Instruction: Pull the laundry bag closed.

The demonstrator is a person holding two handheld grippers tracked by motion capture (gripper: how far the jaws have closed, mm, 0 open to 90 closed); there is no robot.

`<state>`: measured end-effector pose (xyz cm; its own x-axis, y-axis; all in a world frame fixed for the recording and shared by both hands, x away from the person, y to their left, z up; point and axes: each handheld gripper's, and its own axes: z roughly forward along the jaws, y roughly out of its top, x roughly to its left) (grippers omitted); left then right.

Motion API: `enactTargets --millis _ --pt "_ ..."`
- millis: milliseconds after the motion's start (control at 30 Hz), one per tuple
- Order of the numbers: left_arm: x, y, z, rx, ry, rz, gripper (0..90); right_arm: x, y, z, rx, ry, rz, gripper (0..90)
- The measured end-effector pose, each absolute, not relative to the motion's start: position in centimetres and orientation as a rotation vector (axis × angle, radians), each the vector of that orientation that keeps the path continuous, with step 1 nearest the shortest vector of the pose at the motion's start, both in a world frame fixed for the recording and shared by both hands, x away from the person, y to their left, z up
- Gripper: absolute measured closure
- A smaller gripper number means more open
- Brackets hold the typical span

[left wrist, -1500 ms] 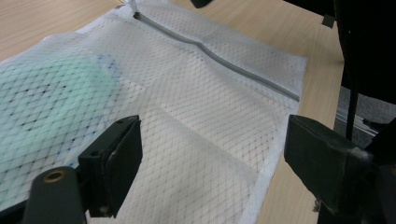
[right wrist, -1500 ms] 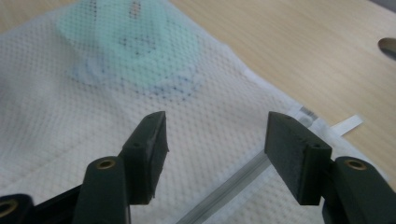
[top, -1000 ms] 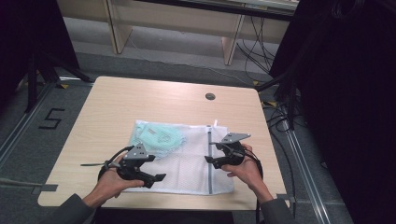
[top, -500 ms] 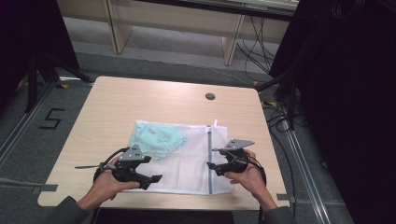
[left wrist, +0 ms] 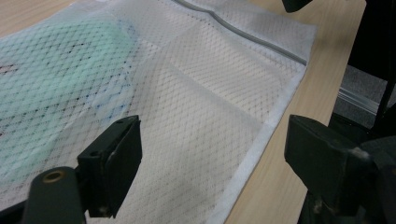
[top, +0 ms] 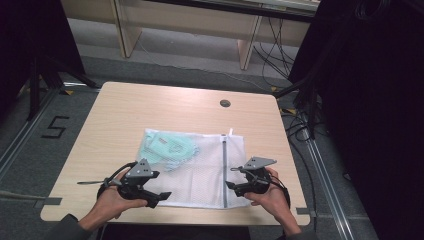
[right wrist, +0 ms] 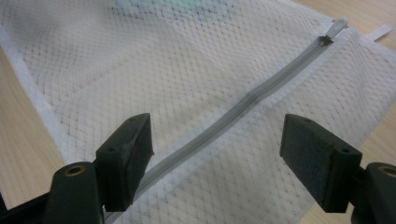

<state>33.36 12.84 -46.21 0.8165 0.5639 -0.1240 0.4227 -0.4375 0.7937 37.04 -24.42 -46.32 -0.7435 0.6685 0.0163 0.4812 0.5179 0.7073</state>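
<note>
A white mesh laundry bag (top: 200,170) lies flat on the wooden table (top: 150,110), with a mint-green garment (top: 167,146) inside its far left part. A grey zipper (top: 224,170) runs along its right side, and in the right gripper view the zipper (right wrist: 233,114) passes between the jaws. My left gripper (top: 159,197) hovers open over the bag's near left edge, and the mesh (left wrist: 196,116) shows between its jaws. My right gripper (top: 231,187) hovers open by the zipper's near end. Neither holds anything.
A dark round grommet (top: 225,103) sits in the table near its far edge. The table's front edge (top: 175,220) is just under both hands. Dark curtains and cables stand to the right, and a floor mark "5" (top: 55,127) lies at the left.
Both grippers have drawn back toward the table's near edge, away from the middle of the bag. The bag has stayed in place.
</note>
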Motion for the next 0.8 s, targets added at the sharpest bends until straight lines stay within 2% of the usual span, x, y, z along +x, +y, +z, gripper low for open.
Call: enactTargets --millis 567,800 --pt "31.8 13.0 -46.6 2.135 0.735 0.203 19.0 33.6 -24.8 -46.7 0.948 2.508 1.006 23.8" --pt "31.8 13.2 -46.5 2.146 0.715 0.212 19.0 33.3 -25.0 -46.8 0.947 2.526 0.97 23.3"
